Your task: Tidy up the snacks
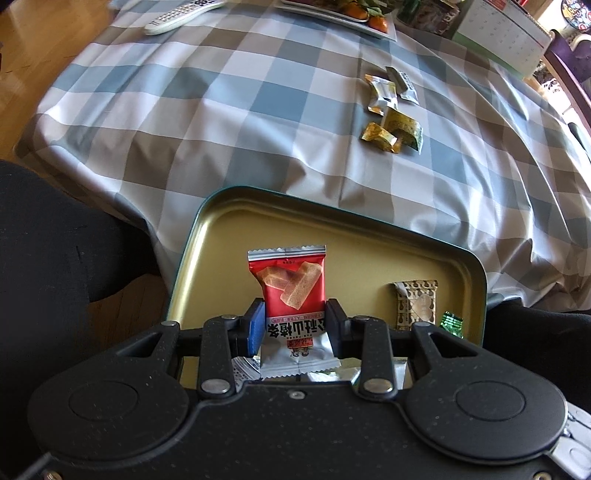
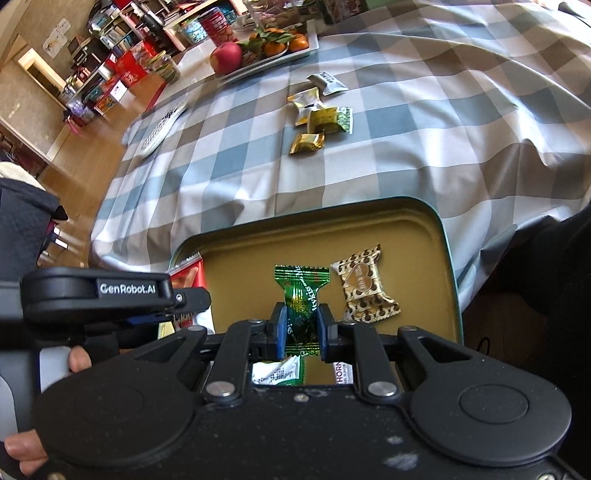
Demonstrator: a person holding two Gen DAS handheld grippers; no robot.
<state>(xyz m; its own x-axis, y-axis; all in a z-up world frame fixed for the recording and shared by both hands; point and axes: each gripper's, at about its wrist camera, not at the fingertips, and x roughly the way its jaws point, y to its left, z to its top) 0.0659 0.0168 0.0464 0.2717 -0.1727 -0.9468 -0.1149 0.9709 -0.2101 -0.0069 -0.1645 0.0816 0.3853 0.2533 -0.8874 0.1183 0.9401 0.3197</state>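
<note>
Left tongs (image 1: 295, 325) pinch red packet (image 1: 287, 284), low centre, over tin (image 1: 207, 236). Right tongs (image 2: 301, 328) pinch green candy (image 2: 300, 291) over same tin. Lower both close to tin floor, clear of patterned candy (image 2: 364, 291), then release. Loose sweets (image 1: 391, 110) remain on worktop (image 1: 184, 129), upper right.

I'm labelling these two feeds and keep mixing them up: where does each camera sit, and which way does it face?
Left wrist: on the left gripper, facing steeply down over the gold-lined metal tin and checked tablecloth; its fingers clamp a red snack packet.
Right wrist: on the right gripper, facing down likewise; its fingers pinch a green foil candy; the left gripper and the hand holding it show.
Shared: tin, brown-patterned candy, loose gold-wrapped sweets, white remote control.
</note>
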